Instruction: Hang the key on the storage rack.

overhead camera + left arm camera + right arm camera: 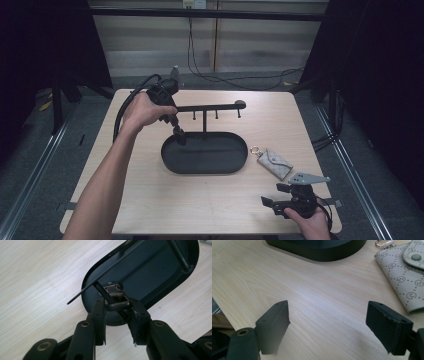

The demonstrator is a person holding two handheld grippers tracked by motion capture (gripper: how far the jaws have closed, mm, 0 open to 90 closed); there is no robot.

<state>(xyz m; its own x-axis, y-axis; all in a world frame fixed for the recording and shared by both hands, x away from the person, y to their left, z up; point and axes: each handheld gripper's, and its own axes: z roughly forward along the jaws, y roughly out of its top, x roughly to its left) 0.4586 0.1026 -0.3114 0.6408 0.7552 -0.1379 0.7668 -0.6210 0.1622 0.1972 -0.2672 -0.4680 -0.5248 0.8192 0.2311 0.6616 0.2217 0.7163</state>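
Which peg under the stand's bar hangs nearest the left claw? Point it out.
The leftmost peg, left of the upright post; the other two hang right of the post, farther from the left claw.

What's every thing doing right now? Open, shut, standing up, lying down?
left gripper: shut on the metal clasp, at the tray's end.
right gripper: open, nothing between its jaws.
key pouch: flap snapped shut, lying flat on the table.
hook stand: upright in the tray.
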